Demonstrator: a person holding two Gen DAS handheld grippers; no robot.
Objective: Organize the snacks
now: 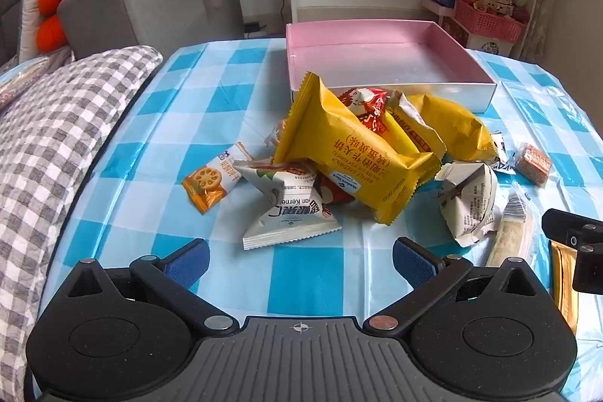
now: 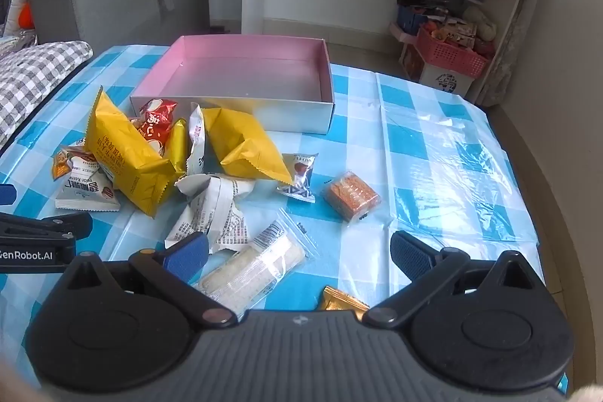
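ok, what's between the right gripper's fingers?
Right gripper is open, holding nothing. In the right wrist view a clear-wrapped white bar lies on the tablecloth between its fingers.

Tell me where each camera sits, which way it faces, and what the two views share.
Left wrist: on the left gripper, angled down over the checked tablecloth at the snack pile; own blue fingers spread; right gripper's edge at right.
Right wrist: on the right gripper, angled down over the clear-wrapped bar; own fingers spread; left gripper at left.
Shared: empty pink box, big yellow packet.
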